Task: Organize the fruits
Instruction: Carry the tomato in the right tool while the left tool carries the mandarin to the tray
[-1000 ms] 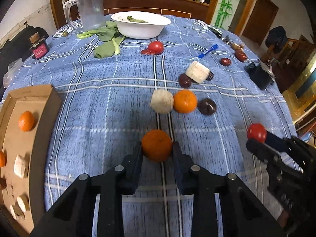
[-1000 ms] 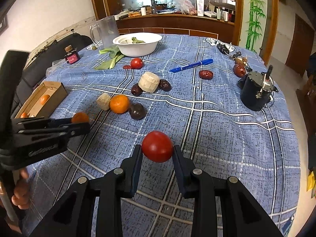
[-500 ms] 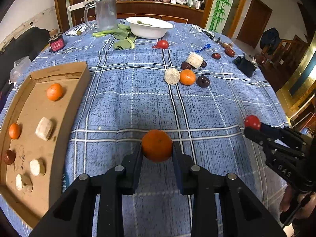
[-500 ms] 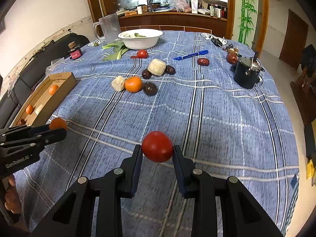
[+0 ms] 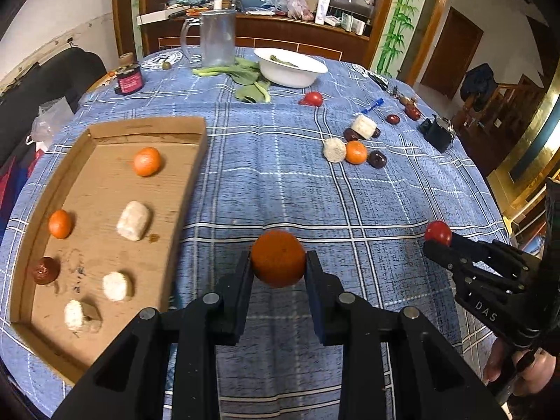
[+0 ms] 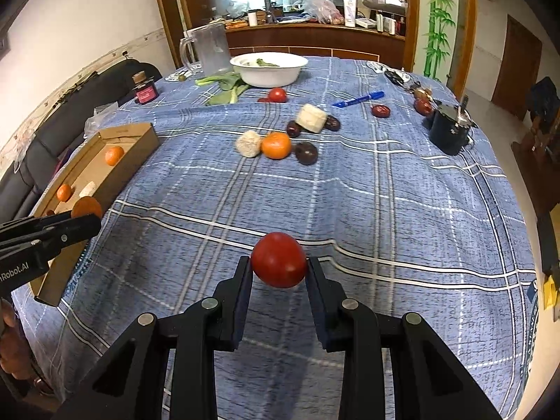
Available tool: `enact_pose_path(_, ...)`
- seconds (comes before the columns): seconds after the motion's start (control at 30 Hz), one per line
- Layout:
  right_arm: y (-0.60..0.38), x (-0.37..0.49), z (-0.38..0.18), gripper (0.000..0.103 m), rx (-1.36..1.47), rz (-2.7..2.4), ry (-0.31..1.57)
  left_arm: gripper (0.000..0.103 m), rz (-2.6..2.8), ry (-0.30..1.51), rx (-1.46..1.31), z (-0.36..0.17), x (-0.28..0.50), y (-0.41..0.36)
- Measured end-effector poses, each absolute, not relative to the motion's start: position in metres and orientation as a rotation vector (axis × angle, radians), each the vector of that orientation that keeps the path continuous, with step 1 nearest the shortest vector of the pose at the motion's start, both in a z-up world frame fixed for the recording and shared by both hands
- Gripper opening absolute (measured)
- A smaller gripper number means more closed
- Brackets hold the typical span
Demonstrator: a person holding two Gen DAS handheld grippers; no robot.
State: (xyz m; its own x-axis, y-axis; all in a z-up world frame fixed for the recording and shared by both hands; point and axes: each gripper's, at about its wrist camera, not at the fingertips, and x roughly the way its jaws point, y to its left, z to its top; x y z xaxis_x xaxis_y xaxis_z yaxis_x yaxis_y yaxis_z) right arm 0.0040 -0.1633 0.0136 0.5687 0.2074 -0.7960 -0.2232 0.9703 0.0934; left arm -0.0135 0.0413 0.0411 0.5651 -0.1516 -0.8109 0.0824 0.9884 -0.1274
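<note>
Blue plaid cloth covers a large table (image 5: 280, 182) seen from two hand-held black grippers. The left gripper (image 5: 279, 262) is clamped on an orange mandarin (image 5: 278, 258), held above the cloth just to the right of a shallow cardboard tray (image 5: 190, 189). The tray lies at the table's left side and holds two mandarins, one near its far end (image 5: 147, 161) and one by its left wall (image 5: 60, 223), three pale cream chunks (image 5: 133, 220) and a dark red fruit (image 5: 44, 270).

The right gripper (image 6: 279, 262) is clamped on a red tomato (image 6: 279, 259), held above the cloth near the table's near edge, well apart from the tray. In the left wrist view it shows at the right, with part of a hand (image 5: 525, 374) on its handle.

Farther back on the cloth, a cream chunk (image 6: 248, 144), a mandarin (image 6: 276, 145) and a dark plum (image 6: 306, 153) sit in a row, touching or nearly so. Behind them lies another cream chunk (image 6: 311, 118) between two dark fruits. A second tomato (image 6: 277, 95) rests near a white bowl (image 6: 267, 70), beside leafy greens (image 6: 224, 85) and a clear plastic jug (image 6: 210, 49). A blue marker (image 6: 358, 99) lies to the right.
</note>
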Motion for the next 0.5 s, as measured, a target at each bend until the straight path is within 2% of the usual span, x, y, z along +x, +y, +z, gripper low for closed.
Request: enact_pose_path(0.5,-0.098,0.015,0.034,0.033,-0.105,0.347,0.894,0.028,-0.047,0.930,-0.141,0.055,-0.023,0.104)
